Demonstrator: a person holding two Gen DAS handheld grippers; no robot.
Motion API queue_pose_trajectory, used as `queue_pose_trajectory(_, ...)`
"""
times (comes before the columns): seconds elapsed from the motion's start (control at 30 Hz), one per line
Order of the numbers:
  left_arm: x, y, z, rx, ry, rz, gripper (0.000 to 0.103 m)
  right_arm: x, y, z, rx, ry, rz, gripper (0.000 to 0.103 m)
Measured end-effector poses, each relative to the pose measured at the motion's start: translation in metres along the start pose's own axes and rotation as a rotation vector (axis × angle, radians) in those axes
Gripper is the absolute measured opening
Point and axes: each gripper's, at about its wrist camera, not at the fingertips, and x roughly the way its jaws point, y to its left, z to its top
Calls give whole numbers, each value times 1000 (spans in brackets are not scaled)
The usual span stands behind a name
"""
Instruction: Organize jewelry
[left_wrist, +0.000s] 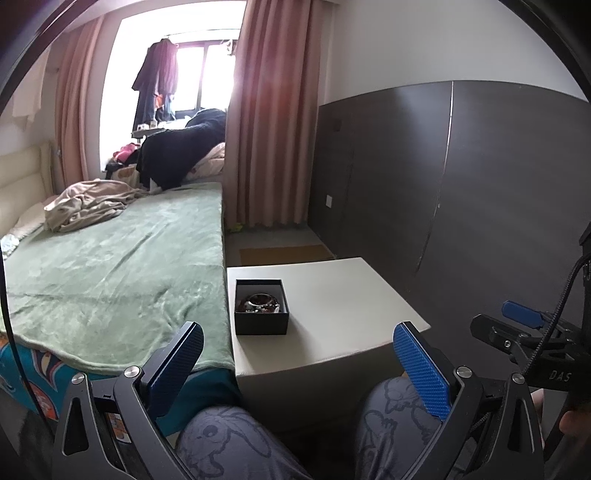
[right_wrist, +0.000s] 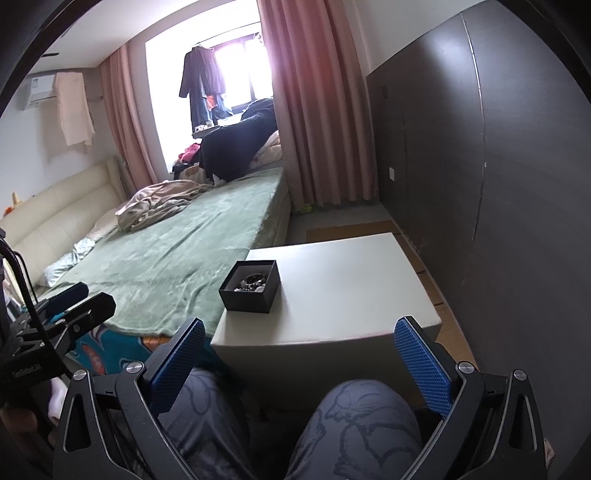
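A small black square cardboard box (left_wrist: 261, 308), lid off, sits upright on the pale grey tabletop (left_wrist: 332, 295), at its left edge beside the bed, short of the far corner. It has no marked long axis; its sides run parallel to the tabletop edges. Inside lies dark beaded and silver jewelry (left_wrist: 261, 302), pieces indistinct. The left hand-held gripper (left_wrist: 299, 363) and right hand-held gripper (right_wrist: 300, 363) are spread wide, empty, well short of the box, above patterned grey trousers (right_wrist: 354, 424). Green blanket on bed (left_wrist: 110, 258); pink curtains (left_wrist: 273, 129); dark wall panels (left_wrist: 480, 177).
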Motion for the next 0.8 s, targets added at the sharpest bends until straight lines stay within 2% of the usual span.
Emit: queue_pose_trajectory(0.8,1,1,-3,-14,0,10,102,-4,-2,0,7,4,-2,103)
